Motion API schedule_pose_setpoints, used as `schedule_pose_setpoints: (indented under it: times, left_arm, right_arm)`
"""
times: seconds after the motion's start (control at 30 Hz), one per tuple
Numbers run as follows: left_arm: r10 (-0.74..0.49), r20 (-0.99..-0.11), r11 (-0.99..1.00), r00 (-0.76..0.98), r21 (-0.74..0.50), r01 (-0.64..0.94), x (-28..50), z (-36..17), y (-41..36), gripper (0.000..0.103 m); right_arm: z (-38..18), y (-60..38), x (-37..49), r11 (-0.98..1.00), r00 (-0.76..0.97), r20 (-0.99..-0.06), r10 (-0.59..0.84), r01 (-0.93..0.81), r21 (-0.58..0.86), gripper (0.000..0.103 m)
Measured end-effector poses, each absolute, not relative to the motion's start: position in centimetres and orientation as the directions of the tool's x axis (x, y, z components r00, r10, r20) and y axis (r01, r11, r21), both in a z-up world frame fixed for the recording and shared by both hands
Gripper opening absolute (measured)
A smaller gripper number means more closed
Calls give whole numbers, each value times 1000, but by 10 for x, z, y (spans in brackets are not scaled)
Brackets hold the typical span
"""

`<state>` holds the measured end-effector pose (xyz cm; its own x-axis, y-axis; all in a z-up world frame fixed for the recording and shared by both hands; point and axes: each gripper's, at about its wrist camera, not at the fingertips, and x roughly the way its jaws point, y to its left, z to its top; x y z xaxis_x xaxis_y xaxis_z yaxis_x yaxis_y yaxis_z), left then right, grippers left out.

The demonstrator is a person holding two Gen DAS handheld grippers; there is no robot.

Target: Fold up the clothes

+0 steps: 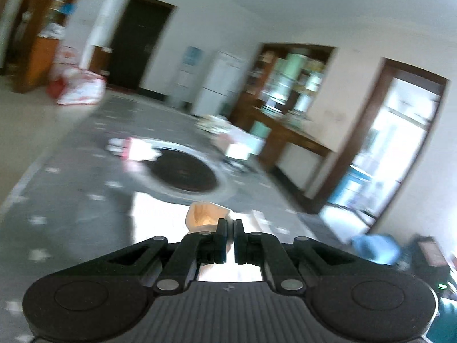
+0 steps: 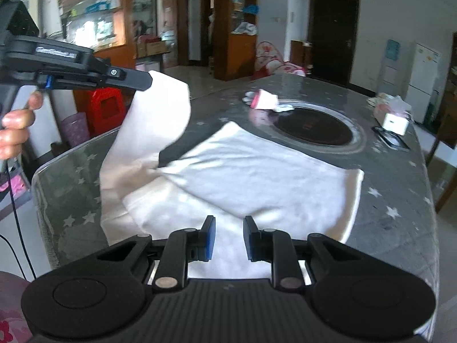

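Observation:
A white garment (image 2: 251, 168) lies spread on the grey star-patterned table (image 2: 394, 188). My left gripper (image 1: 230, 228) is shut on a corner of the garment (image 1: 204, 214) and holds it lifted above the table. In the right wrist view the left gripper (image 2: 145, 81) shows at the upper left with the cloth hanging from it in a raised fold (image 2: 154, 120). My right gripper (image 2: 228, 231) is open and empty, hovering just above the garment's near edge.
A round black inset (image 2: 314, 127) sits in the table's middle, with a pink-and-white item (image 2: 264, 100) behind it. A white box (image 2: 395, 123) and a phone (image 2: 391, 140) lie at the right. A red stool (image 2: 107, 108) stands left of the table.

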<state>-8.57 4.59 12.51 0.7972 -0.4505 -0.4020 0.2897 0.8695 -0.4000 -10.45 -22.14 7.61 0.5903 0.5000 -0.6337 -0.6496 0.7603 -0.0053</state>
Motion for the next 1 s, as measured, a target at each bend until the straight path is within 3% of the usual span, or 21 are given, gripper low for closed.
schedule_pose_setpoints:
  times: [0.3, 0.5, 0.7, 1.0]
  left_arm:
    - [-618, -443, 785, 649, -402, 472, -78, 107, -29, 5]
    - [-649, -492, 760, 580, -400, 512, -79, 85, -42, 17]
    - [-593, -511, 804, 622, -347, 482, -88, 80, -5, 18]
    - [-449, -638, 893, 626, -304, 332, -103, 41, 61, 18]
  right_arm:
    - [67, -260, -102, 836, 624, -645, 442, -548, 43, 20]
    - [65, -267, -98, 861, 637, -648, 416, -506, 55, 20]
    - [59, -258, -92, 846, 608, -664, 434, -529, 69, 20]
    - [37, -241, -73, 840, 565, -702, 434, -536, 88, 26]
